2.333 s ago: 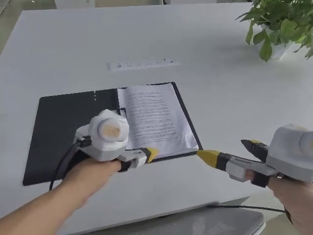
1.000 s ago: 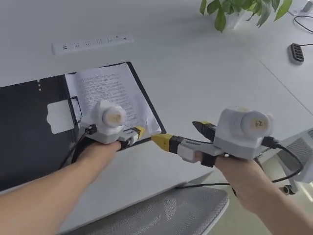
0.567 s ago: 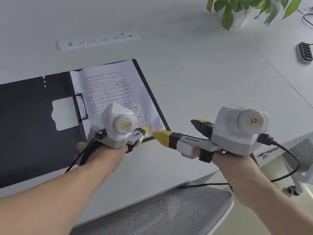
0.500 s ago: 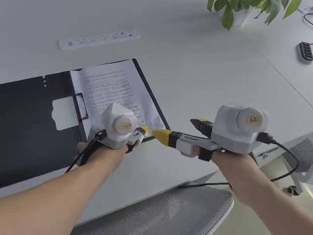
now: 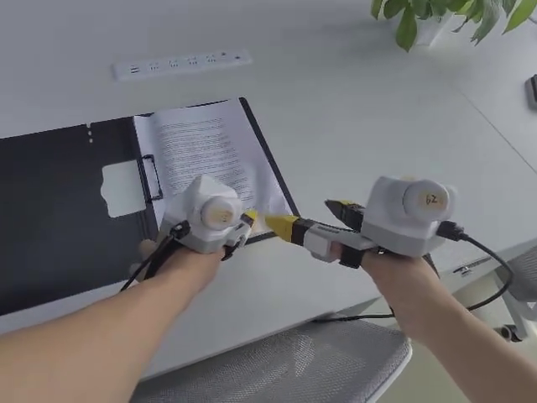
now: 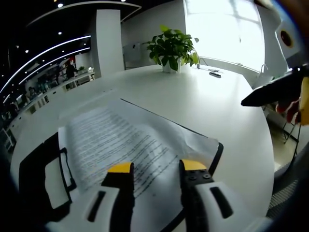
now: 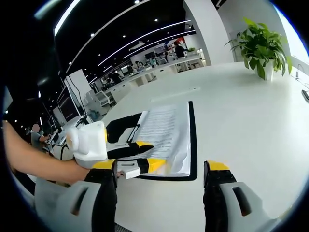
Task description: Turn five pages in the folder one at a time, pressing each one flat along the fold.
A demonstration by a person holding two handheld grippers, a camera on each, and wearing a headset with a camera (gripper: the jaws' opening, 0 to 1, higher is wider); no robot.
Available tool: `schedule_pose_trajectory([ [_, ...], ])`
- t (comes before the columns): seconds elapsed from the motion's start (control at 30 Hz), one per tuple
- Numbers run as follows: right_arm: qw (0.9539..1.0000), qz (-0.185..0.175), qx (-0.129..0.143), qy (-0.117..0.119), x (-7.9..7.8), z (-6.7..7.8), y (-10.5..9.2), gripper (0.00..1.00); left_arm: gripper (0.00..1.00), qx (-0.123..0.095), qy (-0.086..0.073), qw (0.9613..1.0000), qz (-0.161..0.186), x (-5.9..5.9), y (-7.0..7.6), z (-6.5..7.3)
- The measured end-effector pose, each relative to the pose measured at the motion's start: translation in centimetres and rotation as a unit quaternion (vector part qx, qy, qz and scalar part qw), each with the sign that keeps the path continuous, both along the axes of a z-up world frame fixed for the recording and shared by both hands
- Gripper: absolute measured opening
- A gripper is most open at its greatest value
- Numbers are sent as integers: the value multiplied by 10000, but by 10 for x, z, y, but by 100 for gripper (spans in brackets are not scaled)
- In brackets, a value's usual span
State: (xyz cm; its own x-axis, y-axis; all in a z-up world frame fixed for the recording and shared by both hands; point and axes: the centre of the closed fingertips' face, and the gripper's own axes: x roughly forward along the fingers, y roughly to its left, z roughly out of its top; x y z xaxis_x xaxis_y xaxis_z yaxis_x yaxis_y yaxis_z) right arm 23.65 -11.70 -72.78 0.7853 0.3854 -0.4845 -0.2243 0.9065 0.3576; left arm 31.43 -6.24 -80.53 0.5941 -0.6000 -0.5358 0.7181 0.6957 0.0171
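Open folder (image 5: pixel 67 218) lies flat on the bench (image 5: pixel 352 109), left of centre in the head view. Its black inner cover is at the left and the stack of printed pages (image 5: pixel 205 151) at the right, under the clip. No page is raised, and the top sheet shows a slight lift at its lower right corner.

Left hand-held gripper (image 5: pixel 246 221) sits at that corner, the loose end farthest from the fold and, in my judgement, the natural place to lift a single sheet. In the left gripper view its jaws (image 6: pixel 157 166) stand a modest gap apart above the printed sheet. Whether either tip touches the paper, or has a sheet between, cannot be told.

Right hand-held gripper (image 5: pixel 309 215) is off the folder's lower right edge, pointing left toward the same corner, its yellow tip close beside the left one. Its jaws are spread wide and hold nothing — probably there to help separate the sheet.
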Motion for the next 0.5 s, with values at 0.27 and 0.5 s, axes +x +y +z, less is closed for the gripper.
schedule_pose_trajectory([
  [0.27, 9998, 3, 66, 169, 12, -16, 3, 59, 23, 53, -61, 10000, 58, 5, 4, 0],
  [0.5, 9983, -252, 257, 462, 24, -37, -2, 44, 20, 62, -73, 9999, 108, 6, 6, -1],
])
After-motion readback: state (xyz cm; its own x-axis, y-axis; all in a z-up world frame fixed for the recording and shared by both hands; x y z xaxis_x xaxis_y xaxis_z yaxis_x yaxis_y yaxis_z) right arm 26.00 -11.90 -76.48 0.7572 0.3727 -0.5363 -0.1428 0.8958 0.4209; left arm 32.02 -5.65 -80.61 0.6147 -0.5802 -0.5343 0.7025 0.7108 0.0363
